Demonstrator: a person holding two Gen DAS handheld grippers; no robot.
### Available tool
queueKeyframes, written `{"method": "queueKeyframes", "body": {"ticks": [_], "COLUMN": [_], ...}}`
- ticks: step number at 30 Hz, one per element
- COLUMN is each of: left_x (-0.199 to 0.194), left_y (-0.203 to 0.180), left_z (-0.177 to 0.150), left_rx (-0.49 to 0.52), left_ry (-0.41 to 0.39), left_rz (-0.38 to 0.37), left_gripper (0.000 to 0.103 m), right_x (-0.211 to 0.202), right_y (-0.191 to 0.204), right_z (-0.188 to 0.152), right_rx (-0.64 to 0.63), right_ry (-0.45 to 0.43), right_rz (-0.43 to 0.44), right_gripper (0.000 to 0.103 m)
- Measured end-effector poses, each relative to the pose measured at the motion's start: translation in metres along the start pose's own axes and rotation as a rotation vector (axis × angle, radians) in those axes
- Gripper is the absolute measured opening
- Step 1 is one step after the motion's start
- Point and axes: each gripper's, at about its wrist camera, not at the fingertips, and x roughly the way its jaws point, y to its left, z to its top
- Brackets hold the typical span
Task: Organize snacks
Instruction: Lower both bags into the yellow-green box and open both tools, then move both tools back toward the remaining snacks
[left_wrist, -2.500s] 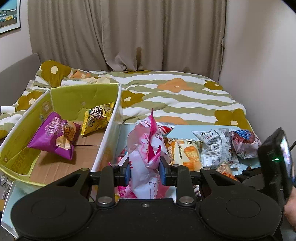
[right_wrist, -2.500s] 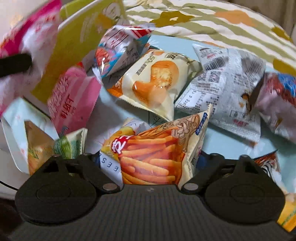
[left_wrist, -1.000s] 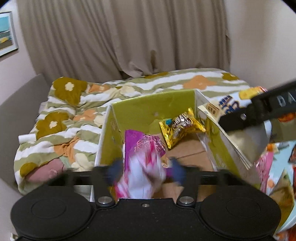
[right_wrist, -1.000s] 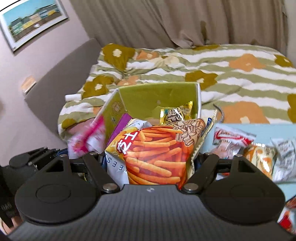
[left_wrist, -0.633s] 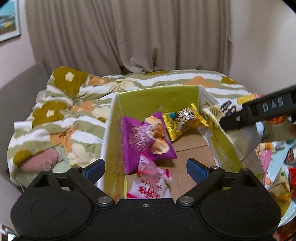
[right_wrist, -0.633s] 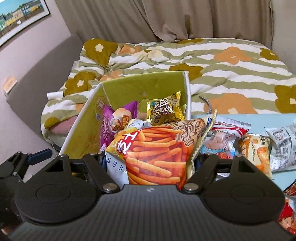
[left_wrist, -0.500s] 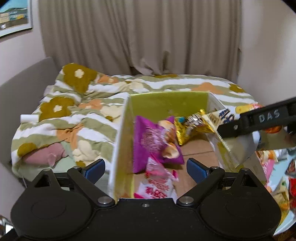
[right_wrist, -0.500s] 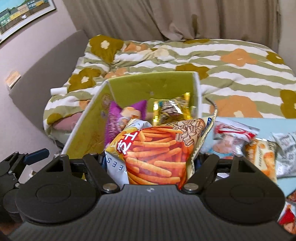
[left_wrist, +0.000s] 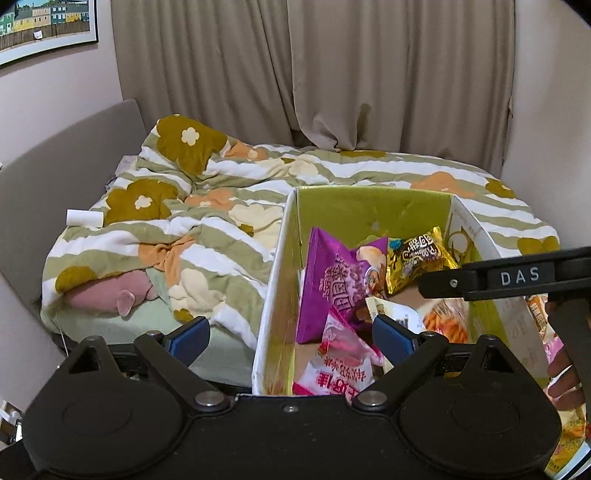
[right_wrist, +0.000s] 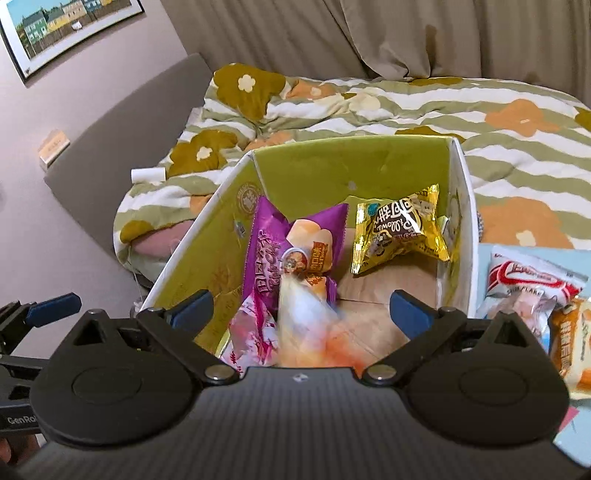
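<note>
Looking down both wrist views: my right gripper (right_wrist: 301, 308) has its fingers spread wide with nothing between them, sitting over the green box (right_wrist: 351, 164). Left gripper (left_wrist: 291, 334) is also spread apart and empty, straddling the box's left wall.

Box contents: purple bag (right_wrist: 275, 254) leaning against the left wall, gold packet (right_wrist: 399, 227) at the far right corner, pink bag (left_wrist: 338, 365) at the near end.

Right view only: an orange-and-white bag (right_wrist: 314, 332) sits below the fingers as a motion smear, so I can't read it. It's inside the box outline; whether it's resting on the floor I can't tell. This view also shows loose snacks on the blue table (right_wrist: 484, 254) right of the box: a red-and-white packet (right_wrist: 528, 284) and an orange one (right_wrist: 572, 343) cut off by the frame edge.

Left view only: that bag (left_wrist: 443, 319) is sharper, with orange sticks printed on it, lying beside the pink bag; the right gripper's black body (left_wrist: 506, 278) crosses in front and hides its far part. My hand (left_wrist: 567, 380) shows at the right edge. Striped flowered blanket (left_wrist: 221, 221) fills the bed behind.
</note>
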Motion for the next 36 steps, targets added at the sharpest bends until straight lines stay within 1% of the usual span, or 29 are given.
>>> {"method": "queueKeyframes", "body": {"ticks": [6,16,20,23,27,31,34,36], "left_x": [-0.002,-0.023,-0.032,-0.038,-0.048,-0.057,-0.062,-0.065], "left_y": [0.002,-0.002,-0.004,-0.007,-0.019,-0.039,-0.062,-0.079], "left_z": [0.001,0.008,0.011,0.012,0.01,0.006,0.002,-0.003], "left_rx": [-0.018,-0.013,-0.007,-0.007,0.004,0.025,0.055,0.064], "left_ry": [0.002,-0.045,-0.056,-0.064,-0.09,-0.087,-0.078,-0.069], "left_rz": [-0.025,-0.055,-0.081,-0.119,-0.174,-0.225,-0.258,-0.282], "left_gripper": [0.097,0.097,0.097,0.097,0.097,0.097,0.097,0.097], "right_x": [-0.008,-0.041,-0.06,-0.077,-0.104,-0.132,-0.149,-0.162], "right_y": [-0.002,0.002,0.005,0.006,0.003,-0.007,-0.02,-0.032], "right_z": [-0.01,-0.011,-0.013,-0.019,-0.029,-0.042,-0.049,-0.057], "right_rx": [-0.019,-0.025,-0.011,0.015,0.038,0.041,0.044,0.053], "right_ry": [-0.02,-0.081,-0.12,-0.154,-0.186,-0.217,-0.193,-0.203], "right_rz": [-0.027,-0.05,-0.071,-0.092,-0.128,-0.173,-0.231,-0.254], "right_gripper": [0.103,0.103,0.103,0.103,0.103,0.103,0.103,0.103]}}
